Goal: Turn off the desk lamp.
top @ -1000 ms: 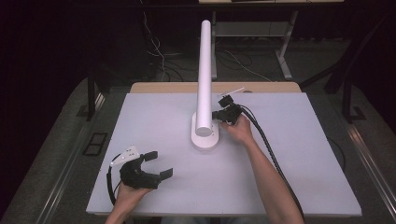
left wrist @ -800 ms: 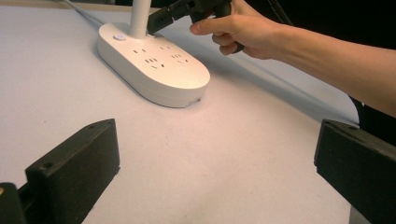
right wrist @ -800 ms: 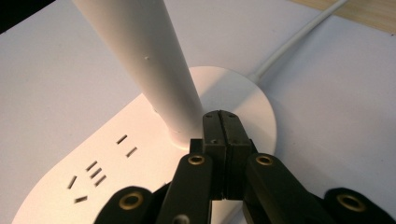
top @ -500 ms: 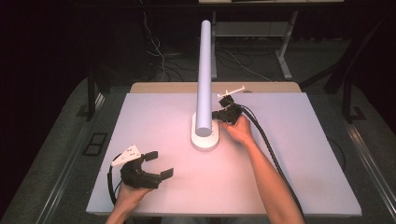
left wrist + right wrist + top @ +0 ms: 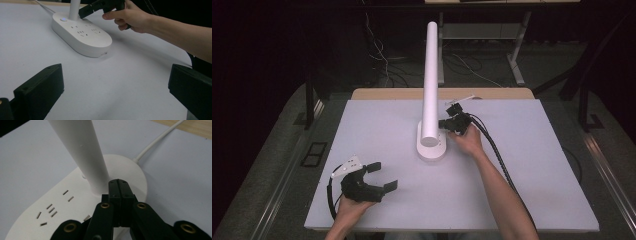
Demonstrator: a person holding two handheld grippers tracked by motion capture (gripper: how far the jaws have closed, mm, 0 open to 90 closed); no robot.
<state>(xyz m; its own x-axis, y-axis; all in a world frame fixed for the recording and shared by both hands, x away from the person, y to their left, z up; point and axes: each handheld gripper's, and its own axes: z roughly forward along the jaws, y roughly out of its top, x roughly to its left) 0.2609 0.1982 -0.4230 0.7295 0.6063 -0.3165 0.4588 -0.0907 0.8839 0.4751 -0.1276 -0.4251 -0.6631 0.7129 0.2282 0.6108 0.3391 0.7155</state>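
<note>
The power strip point(image 5: 431, 145) is a white oval block with a tall white pole point(image 5: 430, 75) standing up from it; it lies near the middle of the surface point(image 5: 522, 200), a bit toward the far side; its top has rows of little plug holes point(image 5: 81, 31), and nothing is plugged into the ones that show; a small round button point(image 5: 63, 19) sits on the top near the pole.

Nearest to the person, at the front left of the surface, the left gripper point(image 5: 382, 176) rests in the left hand point(image 5: 349, 207); its two black jaws stand wide apart with nothing between them; in the left gripper view only bare white surface lies between them; it is well apart from the power strip.

Farther off, the right hand point(image 5: 468, 140) holds the right gripper point(image 5: 443, 123) just beside the pole; in the right gripper view its two jaws are pressed flat together, with nothing between them; the closed tips sit right at the foot of the pole, above the top of the power strip; whether they touch the pole I cannot tell.

Behind the power strip a white cord point(image 5: 160, 140) runs away from its far end, over the surface toward the far edge.
</note>
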